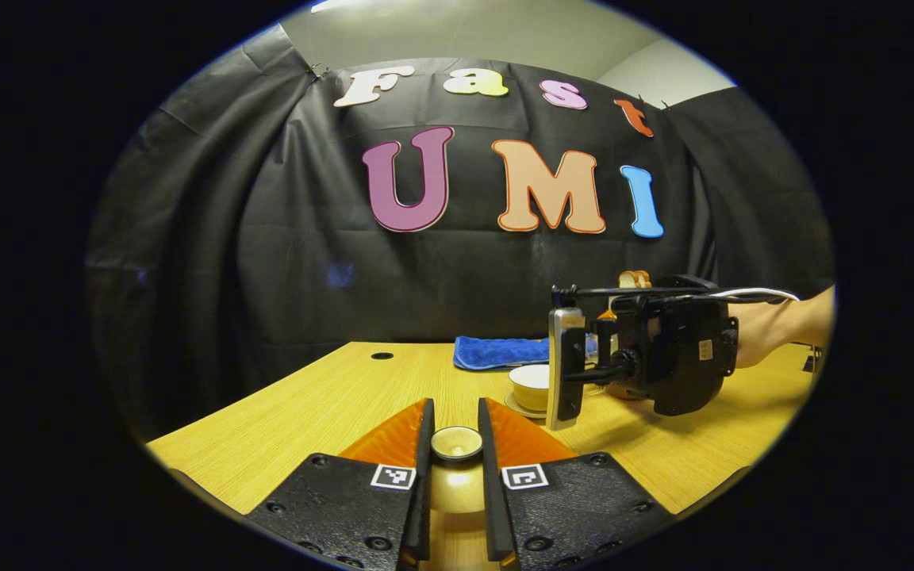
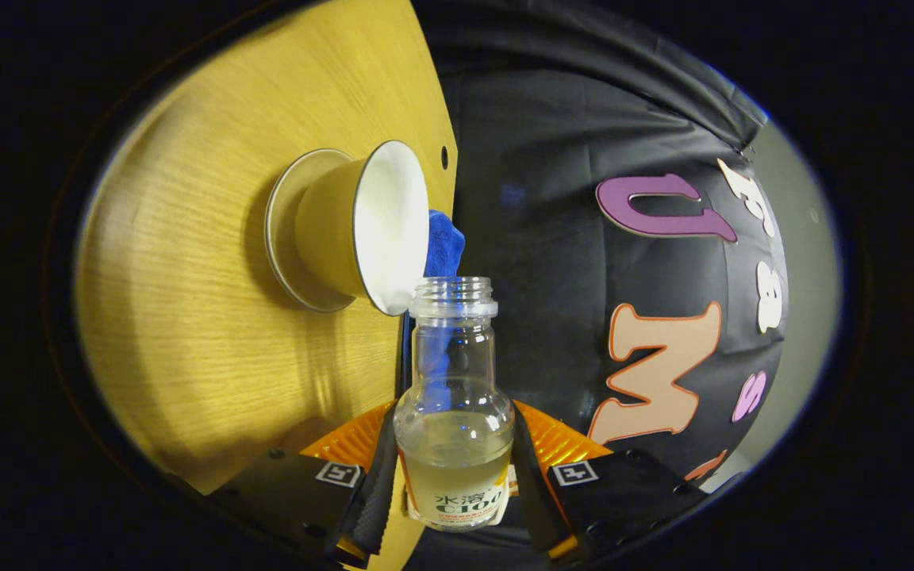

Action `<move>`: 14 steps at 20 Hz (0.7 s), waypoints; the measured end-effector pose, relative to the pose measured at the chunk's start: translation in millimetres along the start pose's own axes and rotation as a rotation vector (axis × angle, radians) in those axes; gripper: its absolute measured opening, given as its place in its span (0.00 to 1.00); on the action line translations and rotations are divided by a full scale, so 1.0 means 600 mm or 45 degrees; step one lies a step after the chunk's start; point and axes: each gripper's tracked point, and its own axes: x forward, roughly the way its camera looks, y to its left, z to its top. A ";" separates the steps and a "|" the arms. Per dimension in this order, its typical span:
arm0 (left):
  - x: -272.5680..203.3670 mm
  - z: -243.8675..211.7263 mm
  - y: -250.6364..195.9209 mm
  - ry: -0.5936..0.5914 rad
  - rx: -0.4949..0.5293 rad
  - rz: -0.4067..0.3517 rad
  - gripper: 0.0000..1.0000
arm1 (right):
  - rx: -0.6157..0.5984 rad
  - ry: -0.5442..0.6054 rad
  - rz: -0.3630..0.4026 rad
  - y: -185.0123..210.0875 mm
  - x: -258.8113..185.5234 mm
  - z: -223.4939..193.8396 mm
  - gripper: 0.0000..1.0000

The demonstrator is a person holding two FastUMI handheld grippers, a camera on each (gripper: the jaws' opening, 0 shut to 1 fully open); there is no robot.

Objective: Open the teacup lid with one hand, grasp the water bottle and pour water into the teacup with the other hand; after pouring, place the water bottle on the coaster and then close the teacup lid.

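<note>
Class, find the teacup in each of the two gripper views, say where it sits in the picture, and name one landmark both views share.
Left gripper view: the teacup sits right of centre on the table, just left of the right gripper.
Right gripper view: the teacup is upper left of centre, its open mouth beside the bottle neck.
Shared landmark: the blue cloth behind the teacup.

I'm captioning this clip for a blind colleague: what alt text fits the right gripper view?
The right gripper holds an uncapped bottle, part full of clear liquid, tipped sideways with its mouth at the rim of an open white-lined teacup on a saucer. A wooden table and a blue cloth lie behind.
</note>
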 end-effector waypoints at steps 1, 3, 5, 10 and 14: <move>0.000 -0.002 0.000 0.001 0.000 0.000 0.25 | -0.035 -0.003 -0.012 -0.004 0.002 0.001 0.72; -0.002 -0.001 0.000 0.000 0.000 0.000 0.23 | -0.090 -0.012 -0.017 -0.004 0.003 0.002 0.72; 0.000 -0.002 0.001 0.001 0.000 0.000 0.25 | -0.140 -0.026 -0.031 -0.012 0.003 0.004 0.72; -0.001 0.000 0.000 0.000 0.000 0.000 0.25 | -0.253 -0.038 -0.072 -0.021 -0.002 0.012 0.71; -0.002 -0.001 0.001 0.000 -0.001 -0.001 0.25 | -0.330 -0.053 -0.101 -0.032 -0.001 0.019 0.71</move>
